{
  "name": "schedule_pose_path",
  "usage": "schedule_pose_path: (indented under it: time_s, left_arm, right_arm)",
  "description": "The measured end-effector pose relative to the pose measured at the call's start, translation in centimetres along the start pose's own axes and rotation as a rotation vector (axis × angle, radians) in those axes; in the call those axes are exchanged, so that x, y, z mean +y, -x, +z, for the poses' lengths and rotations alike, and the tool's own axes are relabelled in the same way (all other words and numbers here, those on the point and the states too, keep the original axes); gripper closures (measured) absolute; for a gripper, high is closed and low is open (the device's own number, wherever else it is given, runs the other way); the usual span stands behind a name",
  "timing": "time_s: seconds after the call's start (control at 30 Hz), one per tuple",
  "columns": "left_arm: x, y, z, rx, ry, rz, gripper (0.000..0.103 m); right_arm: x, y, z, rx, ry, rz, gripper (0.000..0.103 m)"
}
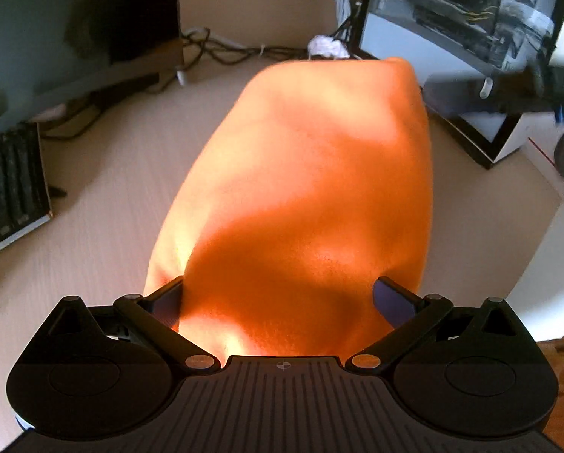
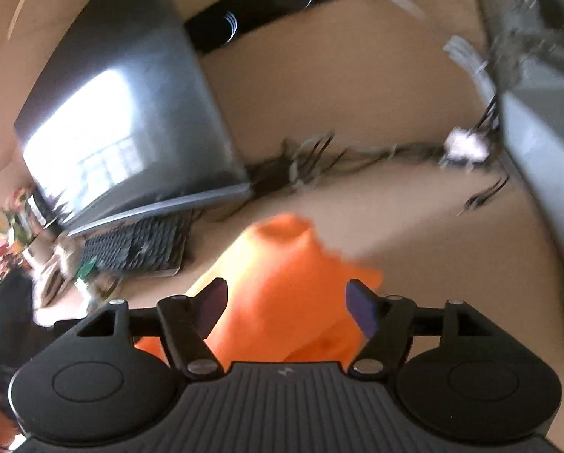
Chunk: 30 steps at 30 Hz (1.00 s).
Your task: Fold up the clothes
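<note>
On the pale wood-grain desk top [image 1: 104, 196], the soft orange fleece garment [image 1: 304, 188] lies as an elongated mound running away from the left gripper [image 1: 278, 302] toward the glass-sided computer case [image 1: 466, 11]. The near end of the garment fills the gap between the left gripper's fingers [image 1: 393, 298], which stand wide apart. Both pads lie at the edges of the cloth, but neither presses it into a pinch. Part of the garment is lit by sun; the portion nearest the gripper is in shadow.

In the right wrist view, the right gripper [image 2: 287, 307] is also spread, though less widely. The orange garment [image 2: 282, 290] bulges up between its two dark purple-faced fingers [image 2: 363, 311]. Whether the pads grip the cloth or merely flank it cannot be told; the view is motion-blurred.

Left of the garment, a black keyboard [image 2: 138, 245] sits below a dark flat monitor [image 2: 123, 113]. Beyond the garment, a tangle of black cables [image 1: 229, 49] runs along the back edge of the desk, with a white cable bundle [image 1: 329, 47] at the corner of the computer case.
</note>
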<state>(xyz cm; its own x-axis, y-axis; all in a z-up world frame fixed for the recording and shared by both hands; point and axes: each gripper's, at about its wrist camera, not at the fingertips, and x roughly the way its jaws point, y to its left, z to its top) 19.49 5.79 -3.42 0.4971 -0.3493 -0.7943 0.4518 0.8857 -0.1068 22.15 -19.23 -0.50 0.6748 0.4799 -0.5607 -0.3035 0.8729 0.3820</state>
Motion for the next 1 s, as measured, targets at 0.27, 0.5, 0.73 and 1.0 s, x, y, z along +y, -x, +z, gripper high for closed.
schedule_pose_path:
  time_s: [0.27,0.5,0.73,1.0]
  left_arm:
    - [-0.8,1.5,-0.6,-0.049,-0.007,-0.05,0.0]
    - [0.4,0.7,0.7,-0.068,0.097,0.082,0.0]
    - [-0.9,-1.0,0.6,-0.017,0.042,0.132,0.0]
    - [-1.4,-0.7,0.0,0.002,0.036,0.133,0.0]
  right_arm:
    - [-1.9,-5.5,-4.2,0.215,0.023,-0.165,0.037]
    - [-1.8,-3.1,-4.1,0.195,0.089,-0.163,0.037]
    - [2.0,2.9,0.1,-0.058,0.086,-0.016,0.026]
    - [2.3,-3.9,-4.9,0.163,-0.082,-0.033,0.023]
